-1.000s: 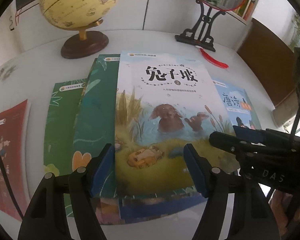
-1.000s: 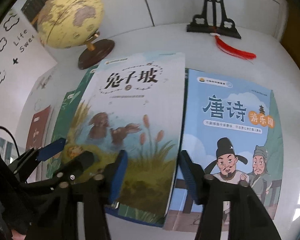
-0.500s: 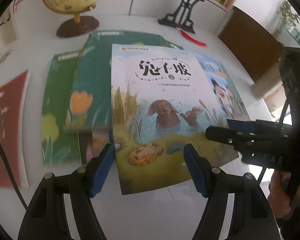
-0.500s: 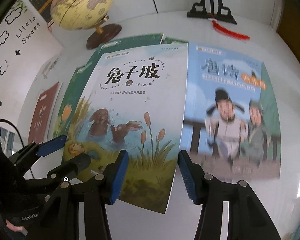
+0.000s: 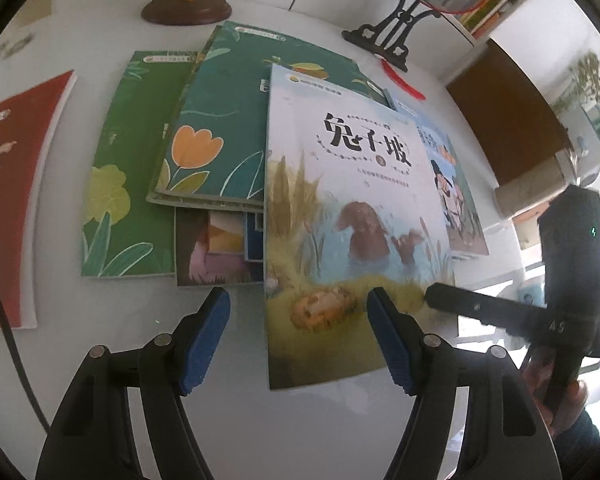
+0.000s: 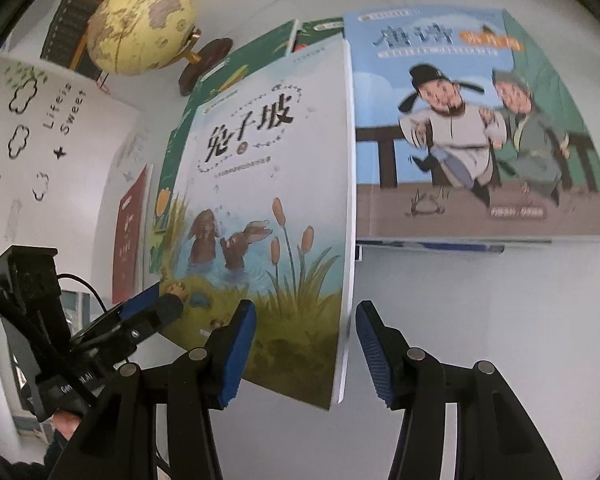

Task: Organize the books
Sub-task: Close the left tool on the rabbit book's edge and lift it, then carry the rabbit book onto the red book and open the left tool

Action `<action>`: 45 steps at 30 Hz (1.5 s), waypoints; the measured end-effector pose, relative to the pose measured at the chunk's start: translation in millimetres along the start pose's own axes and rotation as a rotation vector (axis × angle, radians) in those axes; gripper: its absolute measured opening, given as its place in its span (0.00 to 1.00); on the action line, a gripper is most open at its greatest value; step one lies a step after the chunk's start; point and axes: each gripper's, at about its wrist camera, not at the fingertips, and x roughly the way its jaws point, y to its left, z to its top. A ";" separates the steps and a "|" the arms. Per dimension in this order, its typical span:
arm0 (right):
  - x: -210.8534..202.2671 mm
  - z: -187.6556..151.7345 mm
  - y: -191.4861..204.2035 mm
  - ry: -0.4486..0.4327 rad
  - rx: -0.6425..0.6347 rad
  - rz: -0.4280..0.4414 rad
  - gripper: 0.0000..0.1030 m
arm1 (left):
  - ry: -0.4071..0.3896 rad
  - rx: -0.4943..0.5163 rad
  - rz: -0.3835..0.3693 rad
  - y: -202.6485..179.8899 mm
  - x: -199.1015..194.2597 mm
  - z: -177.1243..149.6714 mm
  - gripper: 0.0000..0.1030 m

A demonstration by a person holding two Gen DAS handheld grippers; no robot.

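Six books (image 5: 352,216) on the table (image 5: 228,424), one globe (image 6: 140,26), two hand-held grippers (image 5: 300,344).

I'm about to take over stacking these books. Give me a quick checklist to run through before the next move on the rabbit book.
1. Rabbit book lies on top of the pile: ok.
2. Left tongs open, straddling its near left edge: ok.
3. Right tongs open, straddling its right edge: ok.
4. Either tongs gripping it: not ok.
5. Poet book clear of it: not ok, tucked under its edge.
6. Globe away from the books: ok.
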 end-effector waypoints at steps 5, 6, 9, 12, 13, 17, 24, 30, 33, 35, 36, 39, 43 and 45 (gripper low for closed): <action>9.5 0.4 -8.7 -0.004 0.086 0.092 0.50 | 0.044 -0.070 -0.105 5.0 12.2 2.5 0.66; 9.5 0.7 -10.8 -0.007 0.101 0.107 0.50 | 0.043 -0.075 -0.120 4.1 12.1 1.7 0.61; 6.9 -0.4 -12.0 -0.022 0.124 0.128 0.48 | 0.024 -0.036 -0.107 -5.2 6.5 -1.5 0.56; 0.8 -4.7 -3.8 -0.044 0.084 0.081 0.41 | -0.003 0.024 -0.046 -11.3 -1.5 -2.2 0.34; -2.9 -5.4 0.3 -0.055 0.065 0.059 0.39 | -0.009 0.048 -0.043 -12.8 -5.9 -2.2 0.31; -18.0 -5.4 17.9 -0.101 -0.026 -0.013 0.30 | -0.052 0.159 0.006 -29.6 -20.7 -3.7 0.16; -21.1 -10.1 63.0 -0.168 -0.224 -0.196 0.30 | -0.085 0.328 0.060 -59.7 -22.6 -10.8 0.13; -27.6 -15.2 71.6 -0.196 -0.265 -0.198 0.30 | -0.133 0.368 0.039 -52.7 -45.9 -8.4 0.13; -36.4 -19.9 96.3 -0.224 -0.374 -0.234 0.30 | -0.164 0.384 0.020 -50.5 -62.7 -3.5 0.13; -35.1 -22.1 112.0 -0.220 -0.433 -0.243 0.29 | -0.189 0.390 0.033 -47.7 -73.9 -3.2 0.13; -32.3 -23.3 122.4 -0.218 -0.460 -0.247 0.29 | -0.206 0.399 0.053 -44.7 -79.5 -3.5 0.13; -26.9 -24.7 140.8 -0.225 -0.503 -0.252 0.30 | -0.232 0.383 0.072 -32.1 -94.1 -2.4 0.13; -22.8 -25.2 172.3 -0.244 -0.555 -0.227 0.30 | -0.293 0.335 0.101 -4.1 -128.2 0.1 0.13; -19.4 -24.2 195.4 -0.257 -0.593 -0.202 0.30 | -0.322 0.318 0.124 9.0 -143.1 0.6 0.13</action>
